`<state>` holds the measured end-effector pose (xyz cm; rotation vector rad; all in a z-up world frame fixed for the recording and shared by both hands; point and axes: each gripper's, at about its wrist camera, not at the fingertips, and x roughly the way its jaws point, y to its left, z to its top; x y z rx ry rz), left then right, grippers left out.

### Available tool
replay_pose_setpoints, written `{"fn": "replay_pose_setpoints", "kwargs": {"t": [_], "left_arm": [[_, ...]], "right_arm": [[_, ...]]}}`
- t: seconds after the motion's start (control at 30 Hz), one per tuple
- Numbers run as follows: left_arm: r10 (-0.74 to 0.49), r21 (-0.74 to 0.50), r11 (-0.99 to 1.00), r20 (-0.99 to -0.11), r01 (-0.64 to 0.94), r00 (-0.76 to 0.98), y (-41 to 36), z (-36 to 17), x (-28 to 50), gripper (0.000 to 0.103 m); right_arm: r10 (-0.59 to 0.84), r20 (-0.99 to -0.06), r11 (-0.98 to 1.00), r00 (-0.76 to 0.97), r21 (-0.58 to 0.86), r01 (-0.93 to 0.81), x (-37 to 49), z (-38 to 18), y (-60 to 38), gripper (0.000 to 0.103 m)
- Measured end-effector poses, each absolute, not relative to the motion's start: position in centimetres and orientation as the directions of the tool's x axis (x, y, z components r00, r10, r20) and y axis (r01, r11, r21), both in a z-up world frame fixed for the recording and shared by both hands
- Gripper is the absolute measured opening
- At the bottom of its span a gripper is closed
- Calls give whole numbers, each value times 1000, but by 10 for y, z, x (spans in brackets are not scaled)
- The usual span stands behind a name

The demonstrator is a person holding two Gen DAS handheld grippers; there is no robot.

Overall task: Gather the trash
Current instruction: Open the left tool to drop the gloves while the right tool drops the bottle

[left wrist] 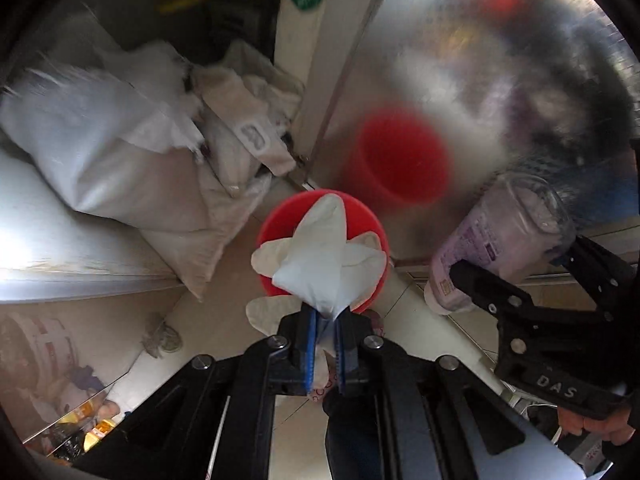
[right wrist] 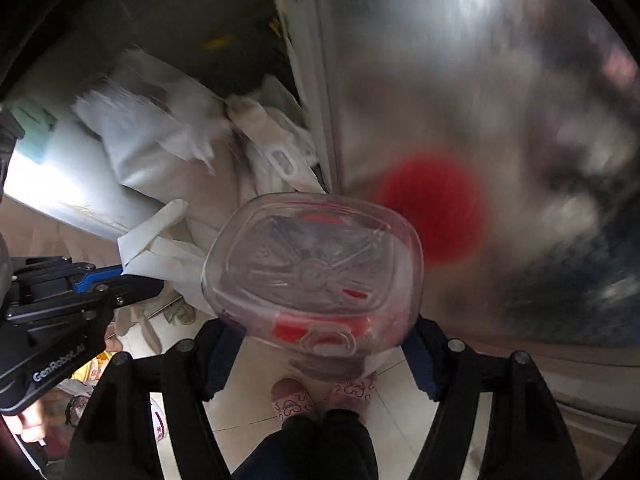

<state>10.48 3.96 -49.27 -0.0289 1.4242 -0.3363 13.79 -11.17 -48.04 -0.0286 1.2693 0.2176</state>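
Note:
My left gripper (left wrist: 325, 320) is shut on a white disposable glove (left wrist: 316, 256) and holds it right above a red bin (left wrist: 276, 220) on the floor. The glove also shows in the right wrist view (right wrist: 152, 240), pinched by the left gripper (right wrist: 124, 270). My right gripper (right wrist: 320, 340) is shut on a clear plastic bottle (right wrist: 316, 264), seen from its base; the red bin shows through it. In the left wrist view the bottle (left wrist: 500, 240) has a pale purple label and sits in the right gripper (left wrist: 516, 268) to the right of the bin.
White sacks and bags (left wrist: 132, 152) are piled at the left against a metal counter (left wrist: 48, 248). A stainless steel panel (left wrist: 500, 80) behind the bin reflects it in red. The floor is light tile (right wrist: 248, 396). The person's slippered feet (right wrist: 320, 396) stand below the grippers.

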Motion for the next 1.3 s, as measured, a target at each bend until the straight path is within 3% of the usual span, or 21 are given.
{"fn": "replay_pose_setpoints", "kwargs": {"t": [0.17, 0.27, 0.37, 0.4, 0.57, 1.3], "left_arm": [[-246, -223, 950, -966, 218, 82, 28, -527, 110, 7], [-254, -234, 948, -965, 215, 71, 23, -536, 113, 33], [-255, -241, 946, -966, 217, 42, 18, -542, 114, 41], [-245, -231, 947, -969, 224, 38, 15, -542, 113, 51], [-199, -185, 953, -979, 240, 34, 12, -548, 111, 78], [-124, -120, 989, -991, 91, 40, 80, -558, 109, 82]], "right_arm": [[129, -958, 986, 256, 96, -138, 143, -518, -120, 70], [127, -962, 988, 243, 99, -121, 144, -526, -123, 70], [117, -965, 989, 234, 93, -112, 144, -532, -129, 70], [118, -966, 990, 231, 95, -107, 144, -533, -131, 70], [114, -965, 990, 235, 91, -109, 145, -531, -134, 70], [134, -978, 952, 160, 83, -293, 155, -551, -83, 70]]}}
